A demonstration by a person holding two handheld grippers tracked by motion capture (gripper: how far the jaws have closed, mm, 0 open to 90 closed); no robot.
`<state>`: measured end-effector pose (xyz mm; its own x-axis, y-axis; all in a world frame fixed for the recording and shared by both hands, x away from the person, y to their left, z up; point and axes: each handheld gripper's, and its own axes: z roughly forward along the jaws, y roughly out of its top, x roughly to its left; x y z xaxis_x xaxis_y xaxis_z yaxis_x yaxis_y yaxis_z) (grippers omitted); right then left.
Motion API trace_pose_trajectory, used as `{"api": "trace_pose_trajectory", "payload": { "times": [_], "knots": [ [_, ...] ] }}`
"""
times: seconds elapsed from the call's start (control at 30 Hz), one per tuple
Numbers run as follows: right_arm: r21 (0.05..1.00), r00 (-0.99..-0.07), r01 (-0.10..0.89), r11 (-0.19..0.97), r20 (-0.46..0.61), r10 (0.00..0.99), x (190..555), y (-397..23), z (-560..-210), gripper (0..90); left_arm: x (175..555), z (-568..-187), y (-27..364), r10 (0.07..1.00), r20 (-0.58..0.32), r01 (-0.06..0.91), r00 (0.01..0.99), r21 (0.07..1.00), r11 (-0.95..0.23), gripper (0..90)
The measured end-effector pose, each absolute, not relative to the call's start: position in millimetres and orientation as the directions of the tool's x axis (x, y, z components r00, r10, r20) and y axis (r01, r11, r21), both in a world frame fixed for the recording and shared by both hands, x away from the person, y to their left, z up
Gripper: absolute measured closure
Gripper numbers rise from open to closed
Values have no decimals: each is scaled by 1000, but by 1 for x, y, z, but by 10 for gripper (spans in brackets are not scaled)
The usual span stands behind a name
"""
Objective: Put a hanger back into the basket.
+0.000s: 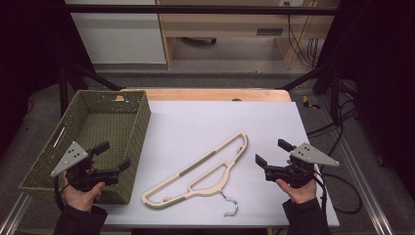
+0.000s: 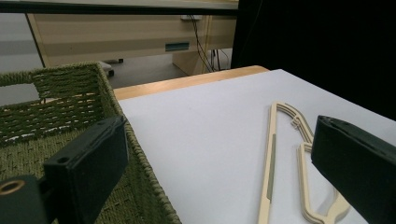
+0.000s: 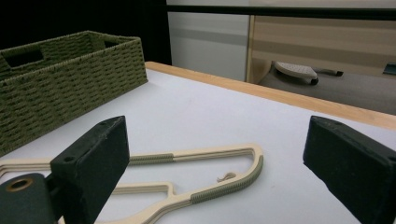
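A cream hanger [image 1: 200,169] with grey-green grip strips and a metal hook [image 1: 230,205] lies flat on the white table top, running diagonally. My left gripper [image 1: 113,155] hovers over the near right corner of a green woven basket [image 1: 73,117], jaws wide apart with nothing between them. My right gripper [image 1: 273,152] is held to the right of the hanger, also open and holding nothing. The left gripper view has the hanger [image 2: 273,158] lying ahead to the right and the basket [image 2: 56,98] to the left. In the right gripper view the hanger [image 3: 205,172] lies just beyond the jaws.
The basket is empty and stands at the table's left edge. A wooden strip [image 1: 215,94] borders the far side of the white mat [image 1: 205,122]. Cables [image 1: 337,127] hang off the right side. Furniture stands on the floor beyond the table.
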<state>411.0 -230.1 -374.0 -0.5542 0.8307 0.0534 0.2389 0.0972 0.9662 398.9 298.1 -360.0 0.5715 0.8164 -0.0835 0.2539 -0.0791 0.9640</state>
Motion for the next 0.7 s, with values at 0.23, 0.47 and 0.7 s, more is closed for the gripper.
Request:
{"api": "trace_pose_trajectory", "payload": {
  "times": [0.23,0.47,0.7],
  "knots": [
    [951,-586,274,142,48,809,408,-211,-376,93,397,-361,301,816,-83,251,572,965,-78,40],
    [925,-647,317,210,49,761,403,-181,-384,155,397,-363,301,817,-68,258,572,961,-101,41],
    [895,-680,359,263,58,730,400,-162,-399,210,397,-365,300,818,-61,264,571,958,-112,40]
  ]
}}
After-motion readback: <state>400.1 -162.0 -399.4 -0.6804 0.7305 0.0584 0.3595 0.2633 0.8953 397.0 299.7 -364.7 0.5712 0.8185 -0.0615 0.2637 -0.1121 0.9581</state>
